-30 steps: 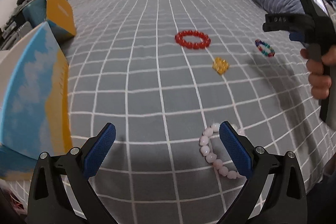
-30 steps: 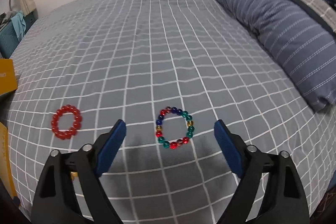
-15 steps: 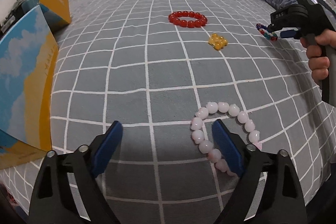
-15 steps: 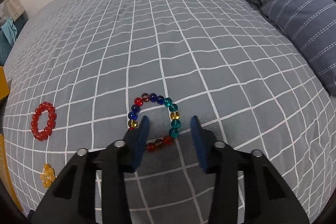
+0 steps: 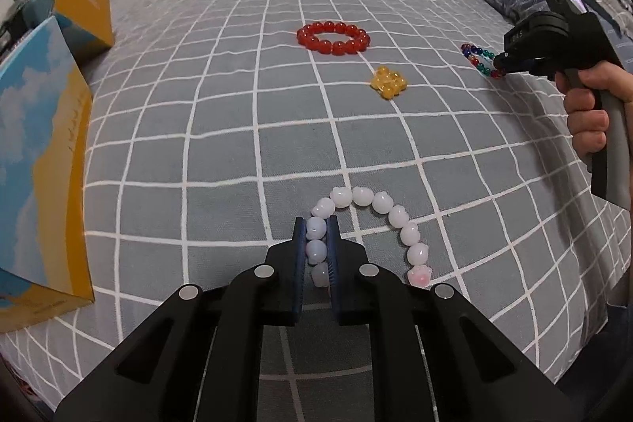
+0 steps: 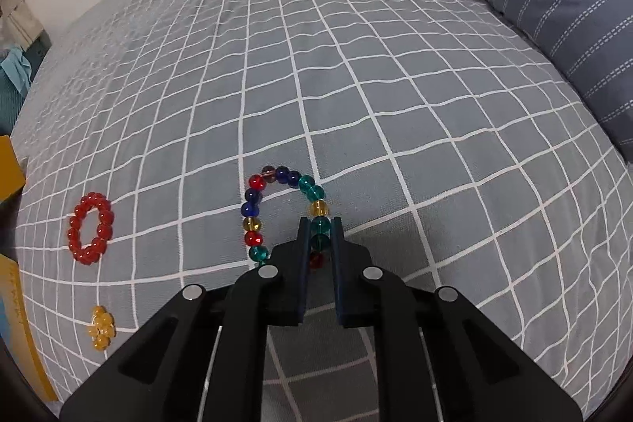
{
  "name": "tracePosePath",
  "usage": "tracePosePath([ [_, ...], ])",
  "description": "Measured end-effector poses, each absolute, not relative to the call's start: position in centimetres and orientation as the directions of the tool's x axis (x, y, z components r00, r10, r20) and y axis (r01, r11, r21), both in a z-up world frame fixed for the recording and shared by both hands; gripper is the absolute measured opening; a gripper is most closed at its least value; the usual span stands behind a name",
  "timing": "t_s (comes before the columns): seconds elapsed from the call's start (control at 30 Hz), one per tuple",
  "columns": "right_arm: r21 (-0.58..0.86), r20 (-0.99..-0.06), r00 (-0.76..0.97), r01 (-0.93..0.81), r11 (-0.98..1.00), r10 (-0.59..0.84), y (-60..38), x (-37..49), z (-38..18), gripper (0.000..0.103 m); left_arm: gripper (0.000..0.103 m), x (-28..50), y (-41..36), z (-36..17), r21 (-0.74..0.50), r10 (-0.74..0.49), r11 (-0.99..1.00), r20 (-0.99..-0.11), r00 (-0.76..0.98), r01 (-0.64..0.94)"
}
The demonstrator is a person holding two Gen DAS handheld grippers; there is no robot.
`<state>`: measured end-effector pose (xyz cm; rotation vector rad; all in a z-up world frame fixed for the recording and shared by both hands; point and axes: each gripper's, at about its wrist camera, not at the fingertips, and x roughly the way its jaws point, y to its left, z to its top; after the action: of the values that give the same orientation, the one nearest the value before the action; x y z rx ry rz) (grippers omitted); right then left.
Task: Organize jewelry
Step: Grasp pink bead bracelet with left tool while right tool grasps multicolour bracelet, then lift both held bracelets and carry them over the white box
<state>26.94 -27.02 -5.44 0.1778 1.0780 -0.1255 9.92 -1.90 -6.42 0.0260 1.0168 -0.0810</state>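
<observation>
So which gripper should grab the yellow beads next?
Probably neither yet: the left gripper pinches the pink bracelet and the right gripper the rainbow bracelet. The yellow beads look nearer the right.

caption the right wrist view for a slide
Right gripper closing on multicolor bracelet on the bed.

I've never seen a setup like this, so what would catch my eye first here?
Two black grippers each pinch a bead bracelet on a grey checked bedspread: the left gripper clamps a pale pink bracelet, and the right gripper is closing on a multicoloured bracelet. A red bracelet lies farther back.
</observation>
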Motion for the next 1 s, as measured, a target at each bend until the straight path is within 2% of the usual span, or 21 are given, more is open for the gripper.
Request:
tracePosePath([
  [0.7, 0.125, -0.830, 0.558, 0.176, 0.976, 0.006, -26.4, 22.5, -1.5, 0.009, 0.009, 11.0, -0.6, -2.9, -0.015, -0.072, 0.994, -0.825, 0.560, 0.105],
  [1.0, 0.085, -0.821, 0.570, 0.167, 0.982, -0.026, -25.5, 21.4, -0.1, 0.009, 0.009, 12.1, -0.9, -1.3, 0.018, -0.056, 0.993, -0.810, 0.584, 0.120],
])
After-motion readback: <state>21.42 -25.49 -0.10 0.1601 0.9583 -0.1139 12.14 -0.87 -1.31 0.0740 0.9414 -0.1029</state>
